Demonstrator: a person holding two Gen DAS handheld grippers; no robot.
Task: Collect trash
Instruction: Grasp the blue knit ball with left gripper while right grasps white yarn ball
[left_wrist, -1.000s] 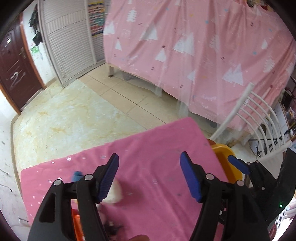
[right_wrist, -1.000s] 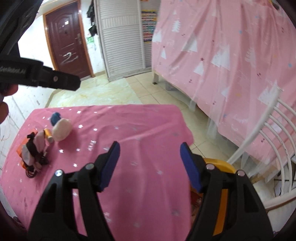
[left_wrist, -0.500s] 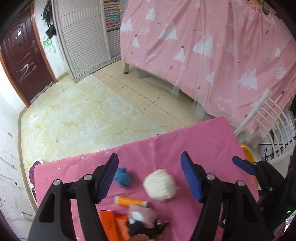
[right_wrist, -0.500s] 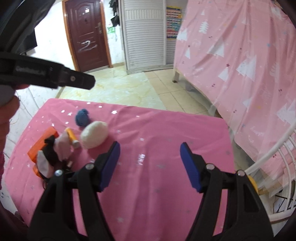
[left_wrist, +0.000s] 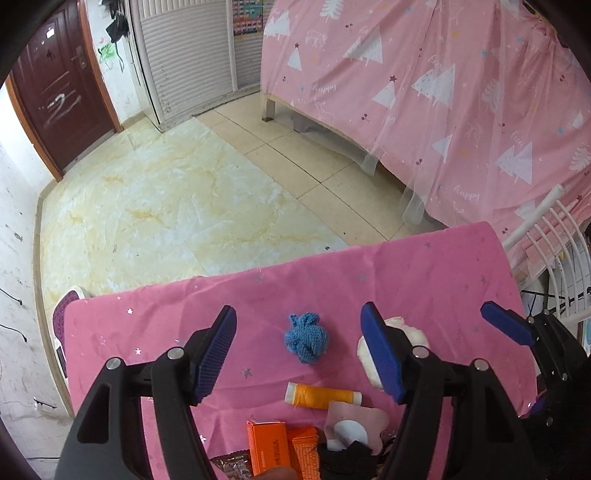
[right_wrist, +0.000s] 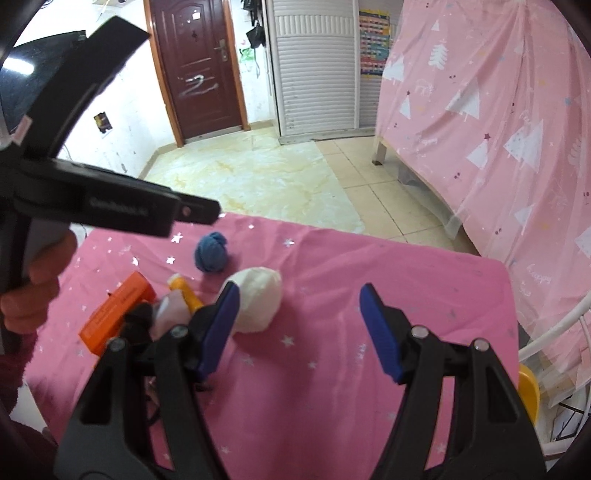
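On the pink tablecloth (left_wrist: 424, 280) lies a cluster of items: a blue knitted ball (left_wrist: 307, 338), a white wad (left_wrist: 413, 338), an orange tube (left_wrist: 323, 396), an orange box (left_wrist: 267, 446) and a pale pink piece on something black (left_wrist: 354, 428). My left gripper (left_wrist: 298, 350) hangs open above the blue ball, with nothing between its fingers. The right gripper (right_wrist: 298, 325) is open over the cloth, its left finger in front of the white wad (right_wrist: 258, 299). There too I see the blue ball (right_wrist: 211, 252), the orange box (right_wrist: 118, 314) and the left gripper's body (right_wrist: 122, 210).
A white chair (left_wrist: 554, 251) and a yellow object (right_wrist: 529, 395) stand off the table's right side. Beyond the table are a marble-pattern floor (left_wrist: 166, 199), a bed under a pink tree-print cover (left_wrist: 443, 92), a brown door (right_wrist: 199, 70) and a white shutter cabinet (right_wrist: 314, 66).
Both views swung left across the table, so the cluster of items came in front of the left gripper and nearer the right one. Both sets of jaws kept the same width.
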